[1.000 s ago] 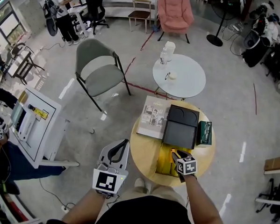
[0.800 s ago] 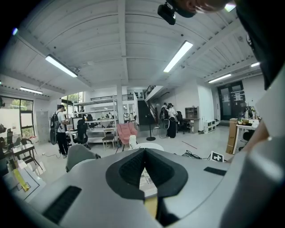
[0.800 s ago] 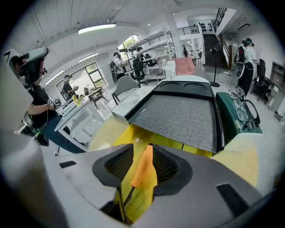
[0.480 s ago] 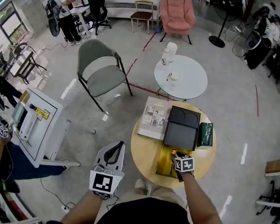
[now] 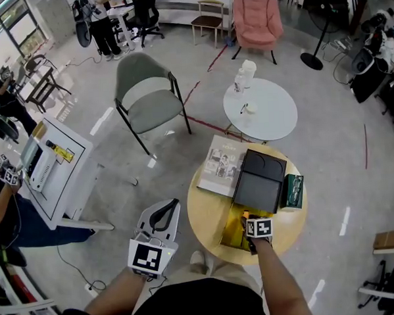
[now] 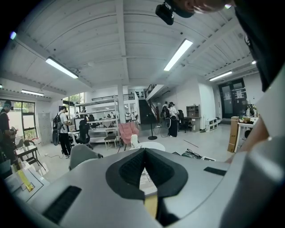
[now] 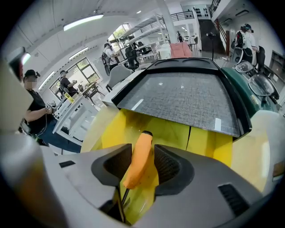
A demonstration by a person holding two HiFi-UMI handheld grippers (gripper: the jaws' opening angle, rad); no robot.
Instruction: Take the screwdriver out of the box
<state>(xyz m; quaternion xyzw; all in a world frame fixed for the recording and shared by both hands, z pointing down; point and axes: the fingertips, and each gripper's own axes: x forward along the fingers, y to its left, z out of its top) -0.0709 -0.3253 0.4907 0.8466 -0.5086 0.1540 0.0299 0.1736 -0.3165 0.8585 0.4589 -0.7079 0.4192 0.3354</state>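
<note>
The right hand-held gripper (image 7: 141, 153) has dropped into the yellow box (image 7: 205, 140), its jaws just opened wide around the still-ungripped orange-handled screwdriver (image 7: 140, 141).

A round, pale wooden table (image 5: 203, 216) carries everything. Directly under the right gripper (image 5: 250, 222), close to the table's near edge, lies a yellow box (image 5: 232, 227). Just beyond that gripper's tips a black tray-like case (image 5: 259, 180) lies flat, its near edge meeting the box. Ahead and to the left of the gripper, just beside the case, lies a magazine (image 5: 220, 164). Ahead and to its right is a green glasses case (image 5: 291, 191). The left gripper (image 5: 165, 211) hangs off the table's left side.
</note>
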